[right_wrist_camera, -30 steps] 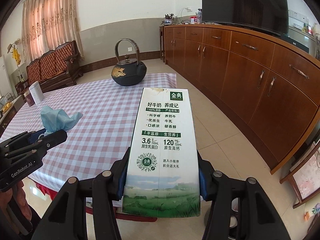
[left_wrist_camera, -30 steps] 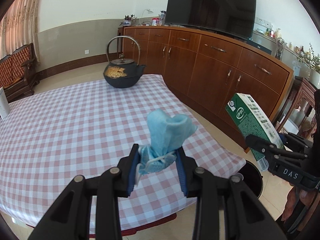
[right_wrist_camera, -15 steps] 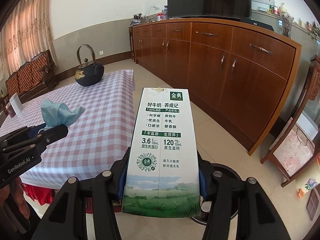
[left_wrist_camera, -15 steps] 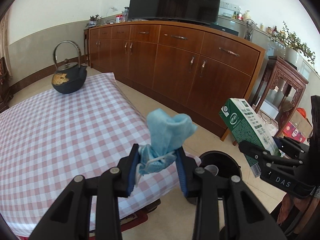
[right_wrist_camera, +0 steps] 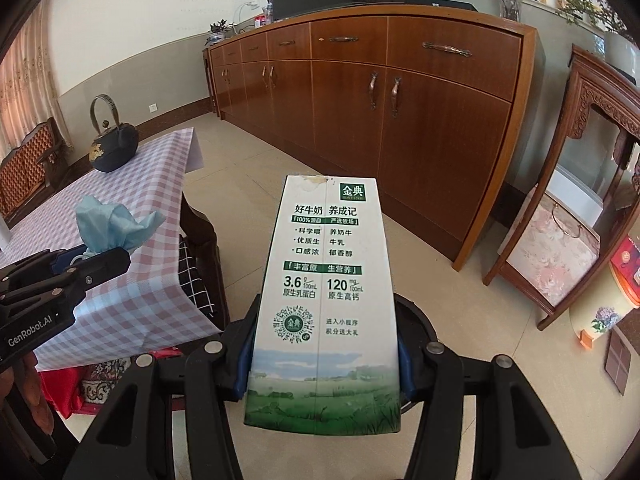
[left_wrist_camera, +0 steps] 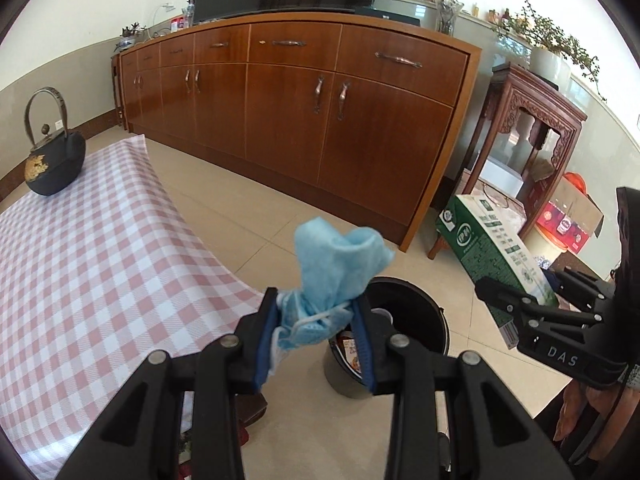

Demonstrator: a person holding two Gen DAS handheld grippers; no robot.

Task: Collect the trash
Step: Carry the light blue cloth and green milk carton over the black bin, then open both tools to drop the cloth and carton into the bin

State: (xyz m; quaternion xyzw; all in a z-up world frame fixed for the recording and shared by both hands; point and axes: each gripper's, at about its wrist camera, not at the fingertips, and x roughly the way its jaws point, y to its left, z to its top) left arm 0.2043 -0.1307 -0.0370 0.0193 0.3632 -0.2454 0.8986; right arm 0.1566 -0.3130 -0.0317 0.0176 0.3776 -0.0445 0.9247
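My left gripper (left_wrist_camera: 316, 332) is shut on a crumpled blue face mask (left_wrist_camera: 336, 268), held in the air just left of and above a round dark trash bin (left_wrist_camera: 416, 320) on the floor. My right gripper (right_wrist_camera: 324, 356) is shut on a green and white milk carton (right_wrist_camera: 328, 272), held above the same bin, whose rim (right_wrist_camera: 416, 320) shows behind the carton. The carton (left_wrist_camera: 496, 256) and right gripper (left_wrist_camera: 516, 308) show at the right of the left wrist view. The mask (right_wrist_camera: 112, 224) and left gripper (right_wrist_camera: 80, 264) show at the left of the right wrist view.
A table with a pink checked cloth (left_wrist_camera: 92, 272) lies to the left, with a black iron kettle (left_wrist_camera: 54, 160) at its far end. A long wooden sideboard (left_wrist_camera: 320, 120) runs along the back. A carved wooden stand (left_wrist_camera: 528, 140) and boxes stand at the right.
Both grippers have swung right, away from the table, and come over the trash bin on the floor. Each still holds its item.
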